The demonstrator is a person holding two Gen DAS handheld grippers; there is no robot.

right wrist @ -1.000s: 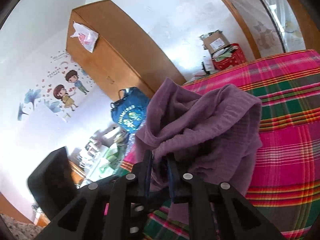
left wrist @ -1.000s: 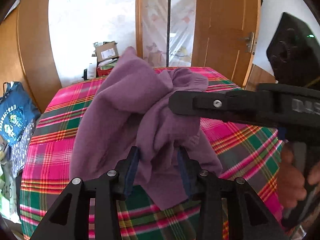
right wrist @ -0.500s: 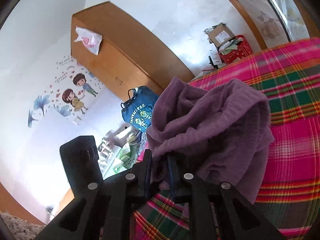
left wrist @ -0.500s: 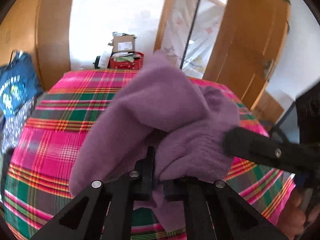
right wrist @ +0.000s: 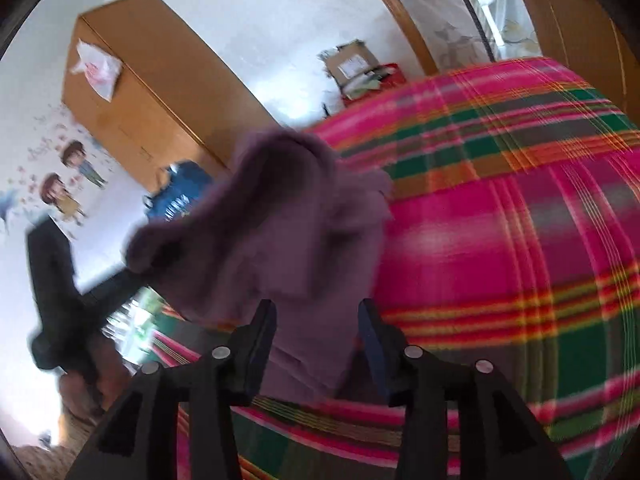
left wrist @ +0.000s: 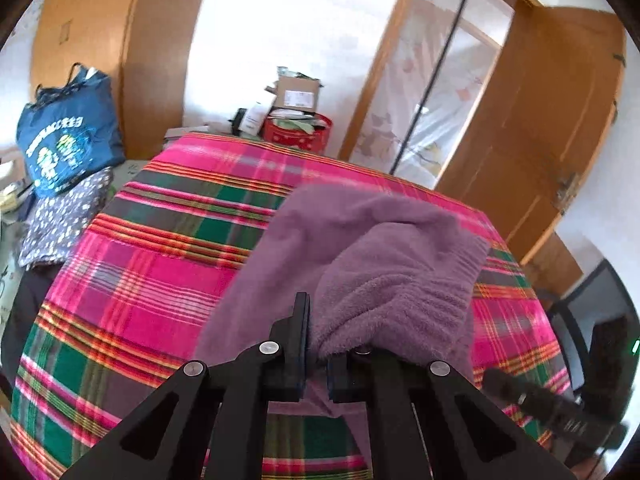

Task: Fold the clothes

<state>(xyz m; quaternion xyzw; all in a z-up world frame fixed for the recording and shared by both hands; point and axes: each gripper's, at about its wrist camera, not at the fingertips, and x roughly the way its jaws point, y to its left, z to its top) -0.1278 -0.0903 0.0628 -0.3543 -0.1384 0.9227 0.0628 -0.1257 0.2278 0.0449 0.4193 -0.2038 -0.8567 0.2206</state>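
Note:
A purple knitted sweater point(left wrist: 372, 256) lies bunched on the pink and green plaid blanket point(left wrist: 152, 280). My left gripper point(left wrist: 318, 344) is shut on a fold at the sweater's near edge. In the blurred right wrist view, my right gripper point(right wrist: 316, 320) has its jaws opening, wide apart. The purple sweater point(right wrist: 280, 232) hangs between them, and the pads do not press on it. The right tool's black frame point(left wrist: 552, 412) shows at the lower right of the left wrist view. The left tool's black body point(right wrist: 52, 280) shows at the left of the right wrist view.
A blue bag point(left wrist: 68, 136) and dotted cloth point(left wrist: 64, 216) sit off the blanket's left side. A red basket point(left wrist: 298, 132) and a cardboard box point(left wrist: 298, 94) stand beyond its far edge. A wooden door point(left wrist: 540, 120) is on the right, and a wardrobe point(right wrist: 152, 92) on the left.
My left jaws closed on the sweater. My right jaws, shut on the cloth before, have spread apart and sunk toward the blanket. The sweater hangs lower, and the left view has swung right.

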